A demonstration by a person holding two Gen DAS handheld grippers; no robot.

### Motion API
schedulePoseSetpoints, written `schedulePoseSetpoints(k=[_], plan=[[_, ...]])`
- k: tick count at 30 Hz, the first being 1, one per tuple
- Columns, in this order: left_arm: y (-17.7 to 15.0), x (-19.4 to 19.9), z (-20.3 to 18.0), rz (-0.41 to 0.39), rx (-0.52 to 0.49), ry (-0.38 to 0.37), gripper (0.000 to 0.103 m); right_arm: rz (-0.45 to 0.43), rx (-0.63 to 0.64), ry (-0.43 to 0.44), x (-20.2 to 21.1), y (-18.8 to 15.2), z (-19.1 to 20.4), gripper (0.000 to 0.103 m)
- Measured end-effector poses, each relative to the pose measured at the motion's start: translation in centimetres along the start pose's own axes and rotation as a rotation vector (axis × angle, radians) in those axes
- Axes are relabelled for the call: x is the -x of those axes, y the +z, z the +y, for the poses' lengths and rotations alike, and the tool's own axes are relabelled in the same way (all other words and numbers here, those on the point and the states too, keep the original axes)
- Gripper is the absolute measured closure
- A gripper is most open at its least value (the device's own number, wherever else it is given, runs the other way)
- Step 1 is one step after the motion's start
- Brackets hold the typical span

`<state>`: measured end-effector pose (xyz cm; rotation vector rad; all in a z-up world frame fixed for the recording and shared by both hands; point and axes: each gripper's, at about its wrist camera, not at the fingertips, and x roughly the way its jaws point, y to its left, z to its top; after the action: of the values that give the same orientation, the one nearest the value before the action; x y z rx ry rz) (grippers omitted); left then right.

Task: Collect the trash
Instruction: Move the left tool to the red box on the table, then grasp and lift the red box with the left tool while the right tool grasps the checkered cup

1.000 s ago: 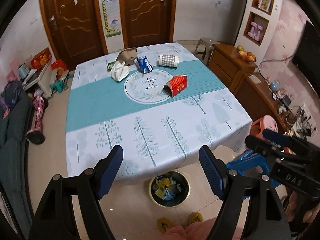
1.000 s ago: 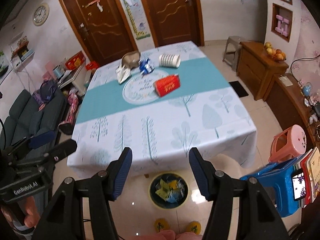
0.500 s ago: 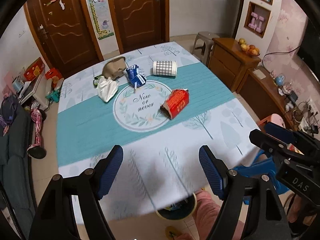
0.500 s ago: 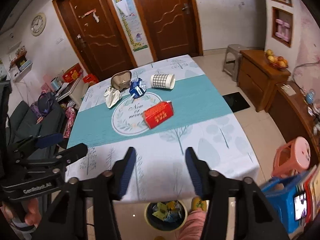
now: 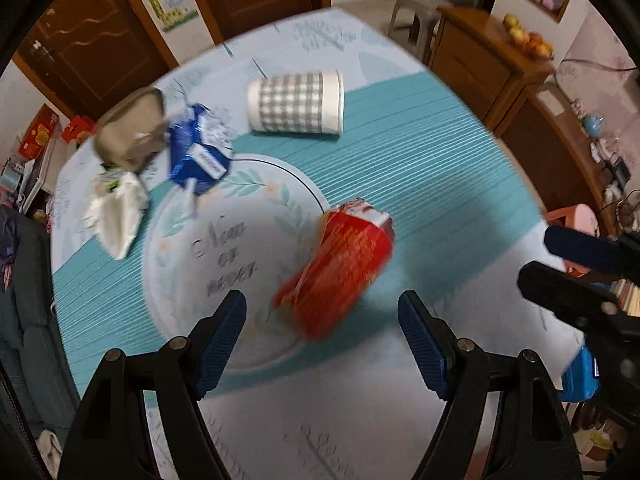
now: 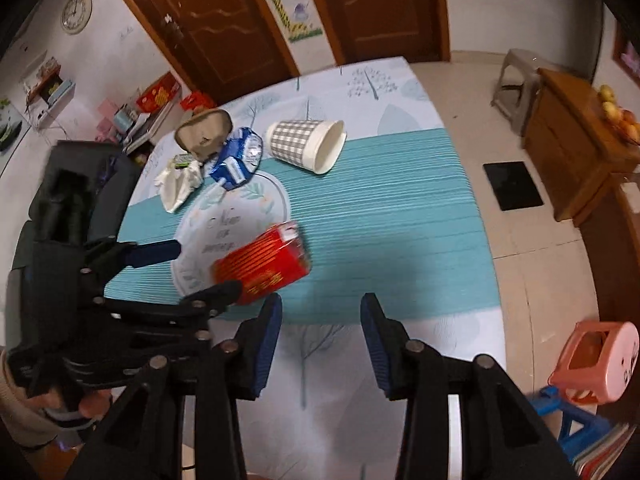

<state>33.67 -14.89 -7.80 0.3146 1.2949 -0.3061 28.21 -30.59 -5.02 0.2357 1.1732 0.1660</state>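
Note:
A crushed red carton (image 5: 340,268) (image 6: 264,266) lies near the middle of the table (image 5: 420,184), just ahead of my open left gripper (image 5: 322,320), whose blue pads frame it without touching. Farther back lie a checked paper cup (image 5: 298,102) (image 6: 306,144) on its side, a blue wrapper (image 5: 198,154) (image 6: 236,158), a brown crumpled bag (image 5: 130,132) (image 6: 204,132) and a white tissue (image 5: 118,210) (image 6: 178,182). My right gripper (image 6: 320,316) hangs over bare cloth to the right of the carton. Its jaws are closing with nothing between them.
The tablecloth (image 6: 380,200) is teal and white with tree prints. A wooden cabinet (image 6: 568,148) with fruit stands right, beside a grey stool (image 6: 516,76); a pink stool (image 6: 596,360) is nearer. A dark sofa (image 6: 72,184) lies left and brown doors (image 6: 384,8) behind.
Both grippers have swept forward and down from the table's near edge to over its middle. The floor bin has dropped out of view. The right jaws have narrowed.

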Motion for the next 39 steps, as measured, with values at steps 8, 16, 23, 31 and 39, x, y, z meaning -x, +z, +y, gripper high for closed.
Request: schedulePoseSetpoints(k=[8, 16, 23, 31, 39], plan=[[2.3, -5.7, 0.0, 0.124, 0.076, -0.04, 0.034, 0.086, 0.051, 0.063, -4.4, 3.7, -2.1, 0.062], [2.6, -5.4, 0.8, 0.069, 0.167, -0.096, 0.067, 0.093, 0.114, 0.118, -6.1, 6.8, -2.2, 0.062], [3.2, -3.4, 3.0, 0.001, 0.29, -0.101, 0.086, 0.052, 0.204, 0.133, -6.7, 10.7, -1.1, 0.062], [3.9, -0.9, 7.9, -0.07, 0.519, -0.133, 0.086, 0.006, 0.449, 0.056, -8.7, 14.3, 3.0, 0.05], [3.8, -1.6, 9.9, -0.065, 0.616, -0.149, 0.086, 0.006, 0.736, -0.089, -13.4, 13.8, 6.9, 0.05]])
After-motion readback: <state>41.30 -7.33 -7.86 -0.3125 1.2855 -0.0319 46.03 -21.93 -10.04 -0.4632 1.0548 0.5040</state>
